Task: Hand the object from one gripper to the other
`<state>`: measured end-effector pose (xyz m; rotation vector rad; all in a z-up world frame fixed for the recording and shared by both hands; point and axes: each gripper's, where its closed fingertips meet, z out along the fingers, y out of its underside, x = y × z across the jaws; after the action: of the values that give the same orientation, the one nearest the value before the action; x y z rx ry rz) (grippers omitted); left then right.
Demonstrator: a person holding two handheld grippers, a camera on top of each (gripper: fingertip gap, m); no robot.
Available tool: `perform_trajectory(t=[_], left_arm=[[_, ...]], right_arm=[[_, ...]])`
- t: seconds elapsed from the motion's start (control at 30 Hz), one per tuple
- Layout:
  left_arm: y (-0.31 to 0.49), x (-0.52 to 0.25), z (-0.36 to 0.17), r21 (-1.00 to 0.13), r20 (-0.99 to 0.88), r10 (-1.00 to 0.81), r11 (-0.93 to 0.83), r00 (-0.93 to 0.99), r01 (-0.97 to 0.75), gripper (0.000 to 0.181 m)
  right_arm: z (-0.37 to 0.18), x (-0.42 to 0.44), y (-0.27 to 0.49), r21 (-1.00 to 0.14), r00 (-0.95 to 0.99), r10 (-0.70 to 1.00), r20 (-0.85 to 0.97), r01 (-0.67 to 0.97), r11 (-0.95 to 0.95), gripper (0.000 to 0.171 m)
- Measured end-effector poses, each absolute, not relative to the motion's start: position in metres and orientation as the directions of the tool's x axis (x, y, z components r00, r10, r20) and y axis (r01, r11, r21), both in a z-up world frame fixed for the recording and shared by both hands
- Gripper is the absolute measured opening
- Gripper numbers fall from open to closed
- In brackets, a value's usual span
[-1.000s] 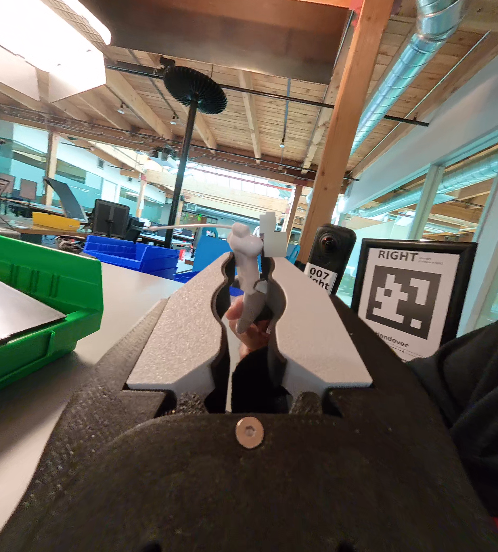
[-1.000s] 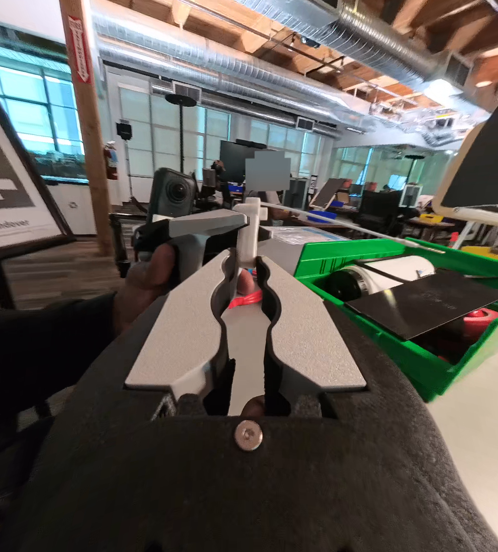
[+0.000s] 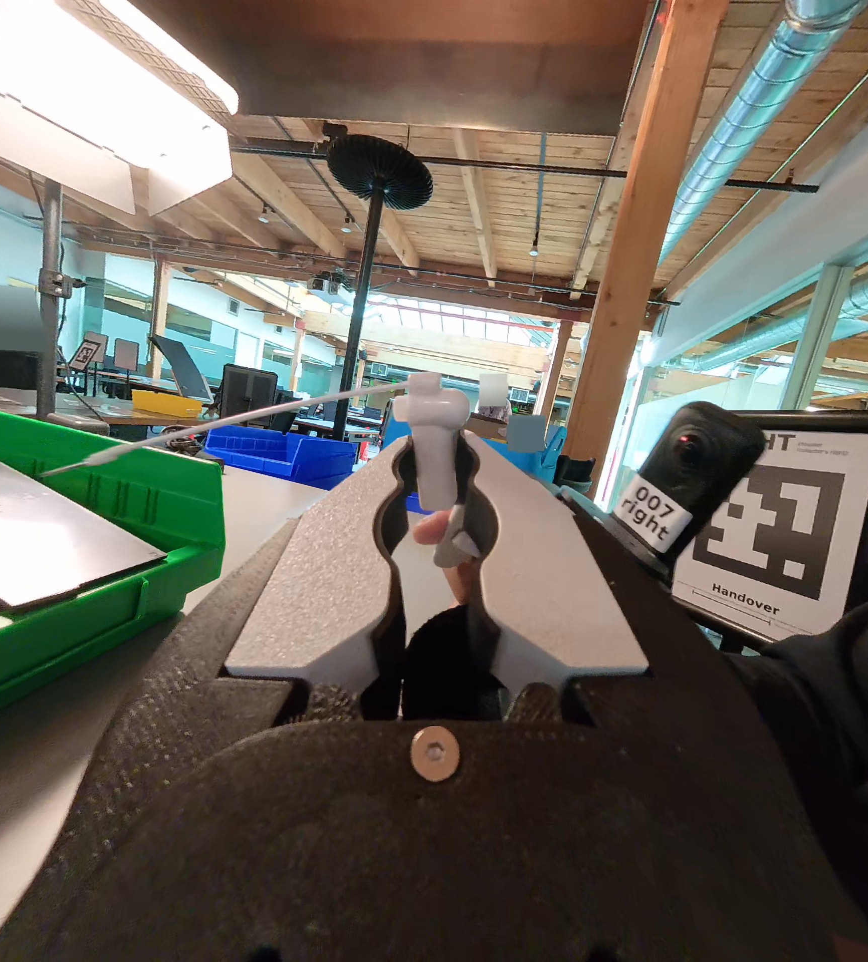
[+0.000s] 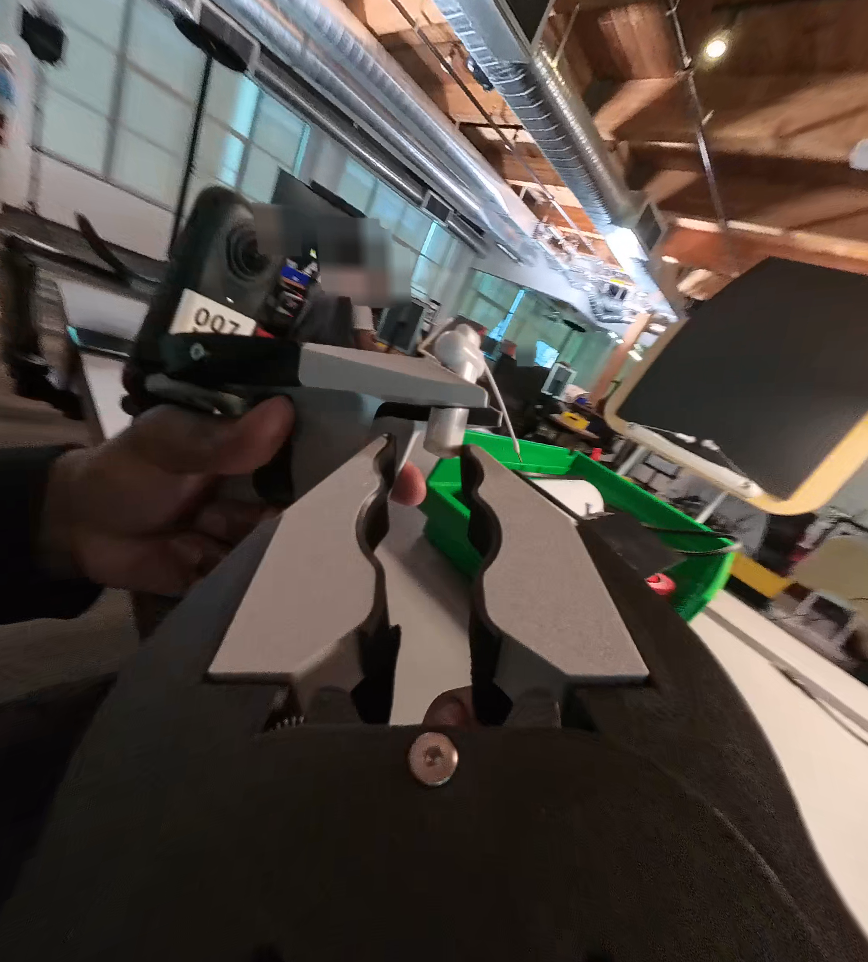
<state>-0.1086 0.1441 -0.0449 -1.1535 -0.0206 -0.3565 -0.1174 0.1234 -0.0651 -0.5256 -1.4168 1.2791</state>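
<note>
L tongs [image 3: 434,458] pinch small white plastic plug w/ thin wire [image 3: 431,437], frame centre; R tongs [image 4: 424,458] spread, empty. Risk: shallow tip grip, plug may twist out.

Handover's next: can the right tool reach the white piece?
Probably yes: the right tool is open, and the white piece's lower end hangs bare below the left tool, just before its tips.

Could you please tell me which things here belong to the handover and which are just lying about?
In the job: left gripper, shut on the white plastic piece; right gripper, open, close to it.
Lying about: green bin, dark sheet inside it, blue bin, framed sign.
</note>
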Motion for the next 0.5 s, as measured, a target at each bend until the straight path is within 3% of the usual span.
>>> perform_trajectory(t=[0.07,0.13,0.37,0.5], left_arm=[[0.145,-0.108,-0.045,-0.894,0.192,-0.258,0.352,0.947,0.277,0.014],[0.146,-0.108,-0.046,-0.899,0.185,-0.244,0.348,0.952,0.265,0.014],[0.143,-0.101,-0.044,-0.891,0.185,-0.310,0.348,0.933,0.292,0.015],[0.144,-0.098,-0.045,-0.906,0.140,-0.275,0.351,0.951,0.235,0.016]], right_arm=[[-0.067,-0.121,0.125,-0.878,-0.245,0.862,0.444,-0.310,0.364,0.014],[-0.067,-0.122,0.124,-0.890,-0.256,0.870,0.421,-0.301,0.342,0.014],[-0.062,-0.115,0.119,-0.970,-0.494,0.857,0.144,-0.243,0.023,0.014],[-0.064,-0.113,0.120,-0.982,-0.570,0.818,0.073,-0.184,-0.041,0.015]])
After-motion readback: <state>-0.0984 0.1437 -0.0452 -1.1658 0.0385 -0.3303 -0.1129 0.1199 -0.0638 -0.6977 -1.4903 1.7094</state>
